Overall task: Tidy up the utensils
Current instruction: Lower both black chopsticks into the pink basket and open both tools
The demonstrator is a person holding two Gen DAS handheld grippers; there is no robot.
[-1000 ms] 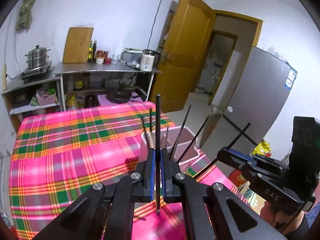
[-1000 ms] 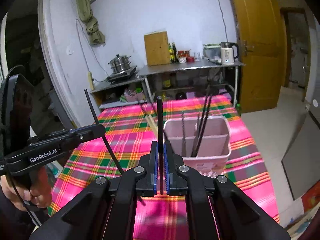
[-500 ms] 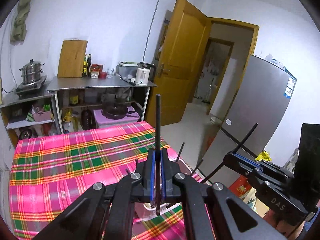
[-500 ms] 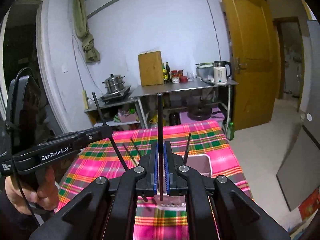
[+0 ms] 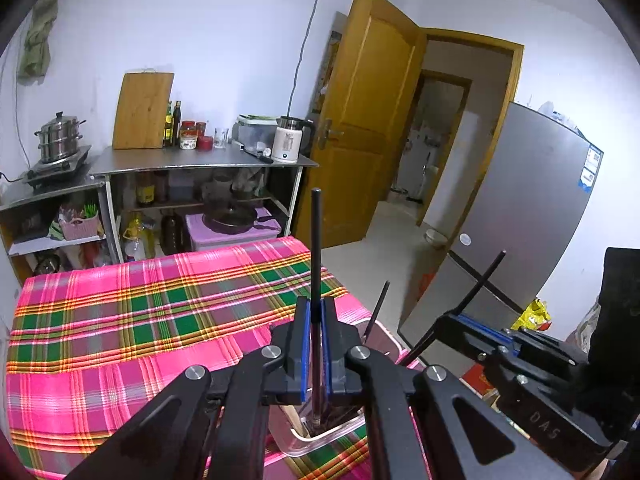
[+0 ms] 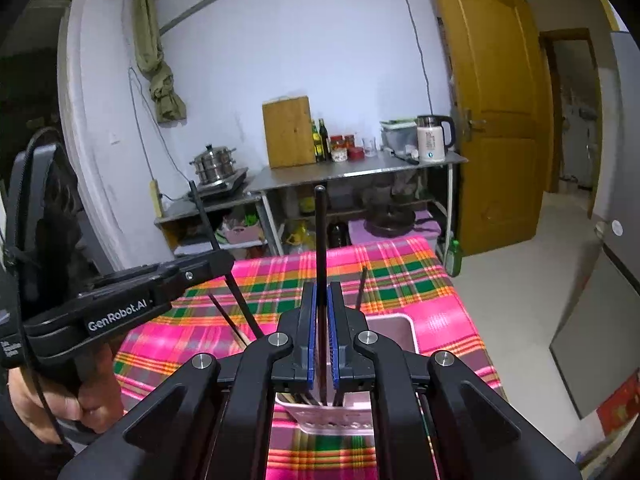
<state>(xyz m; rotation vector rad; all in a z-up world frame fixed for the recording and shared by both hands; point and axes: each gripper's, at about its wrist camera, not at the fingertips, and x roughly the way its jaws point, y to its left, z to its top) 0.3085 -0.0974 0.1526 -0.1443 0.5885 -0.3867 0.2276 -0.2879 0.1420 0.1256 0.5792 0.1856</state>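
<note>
Both grippers, the left gripper (image 5: 315, 344) and right gripper (image 6: 321, 336), fingers each pinching one upright black chopstick (image 5: 316, 248), have been closing in over the pink holder (image 6: 394, 326) on the table (image 5: 120, 320), suggesting drop-in is near.

Home kitchen; steamer pot (image 5: 60, 138) on stove; cutting board (image 5: 142, 110), kettle (image 5: 289, 139), fridge (image 5: 532, 216); plaid-covered table (image 5: 120, 320).

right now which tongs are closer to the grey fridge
Right. The right tongs are between the left tongs and the fridge; the left tongs sit farther off, on the far side.
</note>
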